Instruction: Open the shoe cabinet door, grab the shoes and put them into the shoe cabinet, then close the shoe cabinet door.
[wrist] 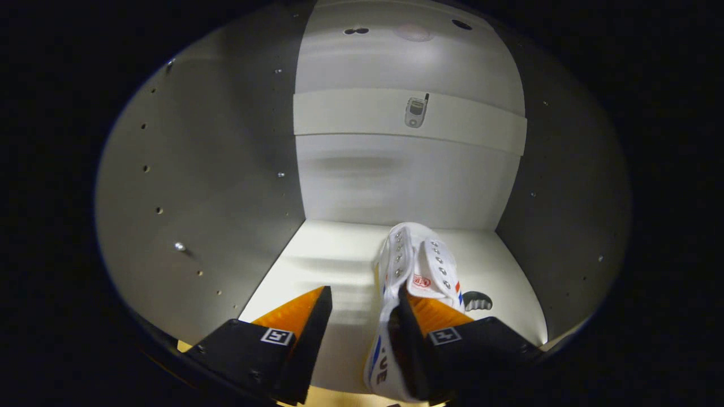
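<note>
gripper parted, shoe inside cabinet

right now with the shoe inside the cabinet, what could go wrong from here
1. The tool is open, but one finger sits inside the white shoe. Pulling straight back could snag the collar and drag the shoe back out.
2. The shoe stands on the cabinet floor close to the front edge, its heel nearest the tool. If it stays there, the door might catch it when closing.
3. The cabinet's right wall is close; a sideways move could knock it.
</note>
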Tool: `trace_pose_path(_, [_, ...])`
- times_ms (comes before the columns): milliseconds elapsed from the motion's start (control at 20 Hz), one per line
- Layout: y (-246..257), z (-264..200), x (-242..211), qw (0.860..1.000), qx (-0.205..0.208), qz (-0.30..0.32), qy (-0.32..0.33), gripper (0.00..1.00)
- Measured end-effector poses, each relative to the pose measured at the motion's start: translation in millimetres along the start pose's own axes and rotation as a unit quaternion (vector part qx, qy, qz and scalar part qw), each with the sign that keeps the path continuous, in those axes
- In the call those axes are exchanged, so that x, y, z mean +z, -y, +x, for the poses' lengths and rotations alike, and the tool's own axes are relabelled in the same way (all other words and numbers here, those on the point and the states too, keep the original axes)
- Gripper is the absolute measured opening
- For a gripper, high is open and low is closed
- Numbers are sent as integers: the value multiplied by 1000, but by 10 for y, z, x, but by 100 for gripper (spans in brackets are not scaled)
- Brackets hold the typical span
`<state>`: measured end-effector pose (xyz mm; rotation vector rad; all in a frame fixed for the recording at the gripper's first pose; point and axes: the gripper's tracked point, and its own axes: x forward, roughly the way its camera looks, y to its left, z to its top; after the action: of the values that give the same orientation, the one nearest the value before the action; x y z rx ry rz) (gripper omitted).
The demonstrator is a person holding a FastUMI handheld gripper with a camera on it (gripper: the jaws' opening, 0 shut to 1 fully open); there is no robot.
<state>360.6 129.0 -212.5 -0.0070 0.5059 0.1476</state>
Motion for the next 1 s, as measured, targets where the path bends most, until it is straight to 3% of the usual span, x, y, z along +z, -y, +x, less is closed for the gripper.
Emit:
trace_pose_path(150, [-17,-178,30,1000,2,1,11,97])
trace_pose_path(550, [270,-863,280,996,-36,2,84,98])
trace_pose_path(800, [244,-1914,494,987,-35,-7,158,98])
trace_pose_path(1000, [146,-2808,362,983,-23,-6,183,98])
